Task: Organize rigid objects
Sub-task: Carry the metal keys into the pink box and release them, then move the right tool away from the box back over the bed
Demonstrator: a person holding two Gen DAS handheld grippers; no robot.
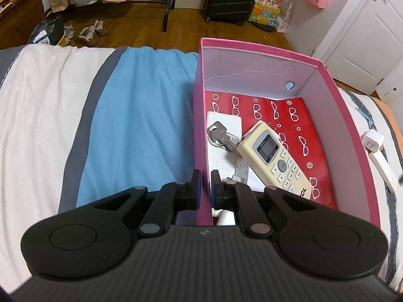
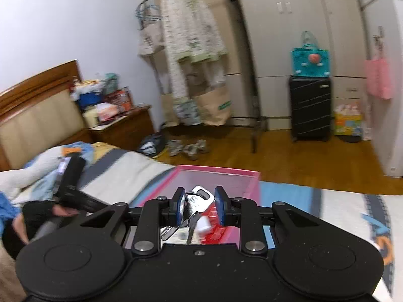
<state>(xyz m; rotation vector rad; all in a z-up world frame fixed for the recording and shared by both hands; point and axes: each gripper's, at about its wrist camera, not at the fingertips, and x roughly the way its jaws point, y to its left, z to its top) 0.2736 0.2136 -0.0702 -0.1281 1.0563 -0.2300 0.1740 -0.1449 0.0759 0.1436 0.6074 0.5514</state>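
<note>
**Two tools at a pink box on a bed**

In the left wrist view, a pink box (image 1: pixel 254 50) with a pale inside sits on a bed (image 1: pixel 45 115) covered in white, grey and blue stripes. It fills the centre right of the frame. Its floor is lined with red paper printed with white spectacles. Inside, at lower centre, lie a cream remote control (image 1: pixel 274 158) and, just to its left, a bunch of keys (image 1: pixel 220 136) resting on a white card. The left tool (image 1: pixel 206 186) sits at the bottom centre, its blue pads closed tight on the box's left wall, one pad outside and one inside. At the right edge of the frame, outside the box, a white plug and a white stick-shaped item (image 1: pixel 377 158) lie on the bed.

In the right wrist view, blurred, the right tool (image 2: pixel 199 206) is at lower centre, raised above the box (image 2: pixel 219 173). Its jaws are partly closed around a silvery metal object (image 2: pixel 199 201) that looks like keys; I cannot tell exactly what it is. At the lower left of this frame, a gloved hand (image 2: pixel 42 211) holds the other tool's black body.
</note>
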